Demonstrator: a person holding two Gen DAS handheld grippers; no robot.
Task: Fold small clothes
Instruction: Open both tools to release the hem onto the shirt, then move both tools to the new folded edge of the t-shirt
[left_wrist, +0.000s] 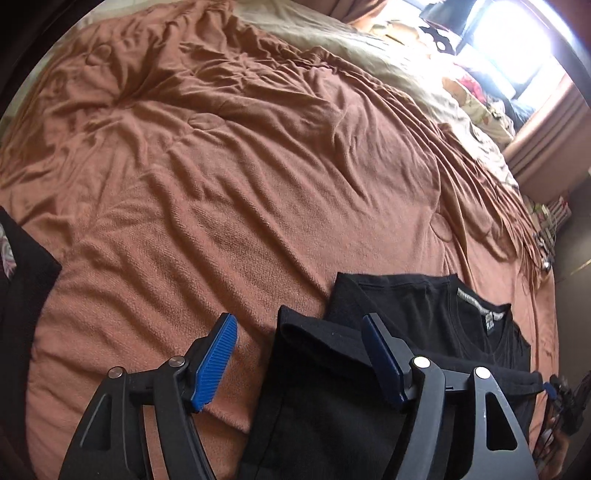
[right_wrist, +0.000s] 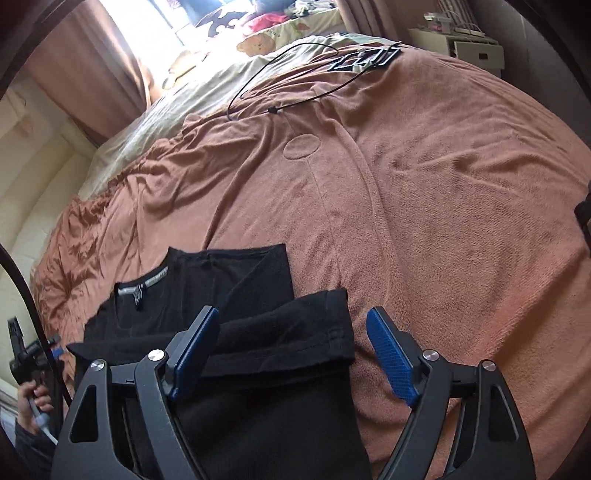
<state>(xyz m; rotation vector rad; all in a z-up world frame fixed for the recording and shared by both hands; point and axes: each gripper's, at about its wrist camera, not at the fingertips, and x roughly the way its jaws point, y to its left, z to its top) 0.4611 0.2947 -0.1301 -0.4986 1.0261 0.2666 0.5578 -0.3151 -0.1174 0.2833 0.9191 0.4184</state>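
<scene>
While one black shirt (left_wrist: 424, 306) lies partly folded on a rumpled brown blanket (left_wrist: 221, 166), two claws hover. Left claw (left_wrist: 299, 354) and right claw (right_wrist: 291, 354) both gape apart, blue ribbed pads (left_wrist: 216, 356) holding nothing.

We see daylight pouring from the window (left_wrist: 506, 55) at the far end of the bed, blown out to pure white in both views and washing out the pale sheet (right_wrist: 177, 92) beneath it. The brown blanket (left_wrist: 221, 166) is evenly lit, its creases throwing soft shadows. The black shirt (right_wrist: 229, 288) swallows detail; its folds are hard to read, perhaps underexposed. Fisheye bending curves the bed strongly, and dark vignetting rings every corner. The far clutter by the window looks soft and hazy.
</scene>
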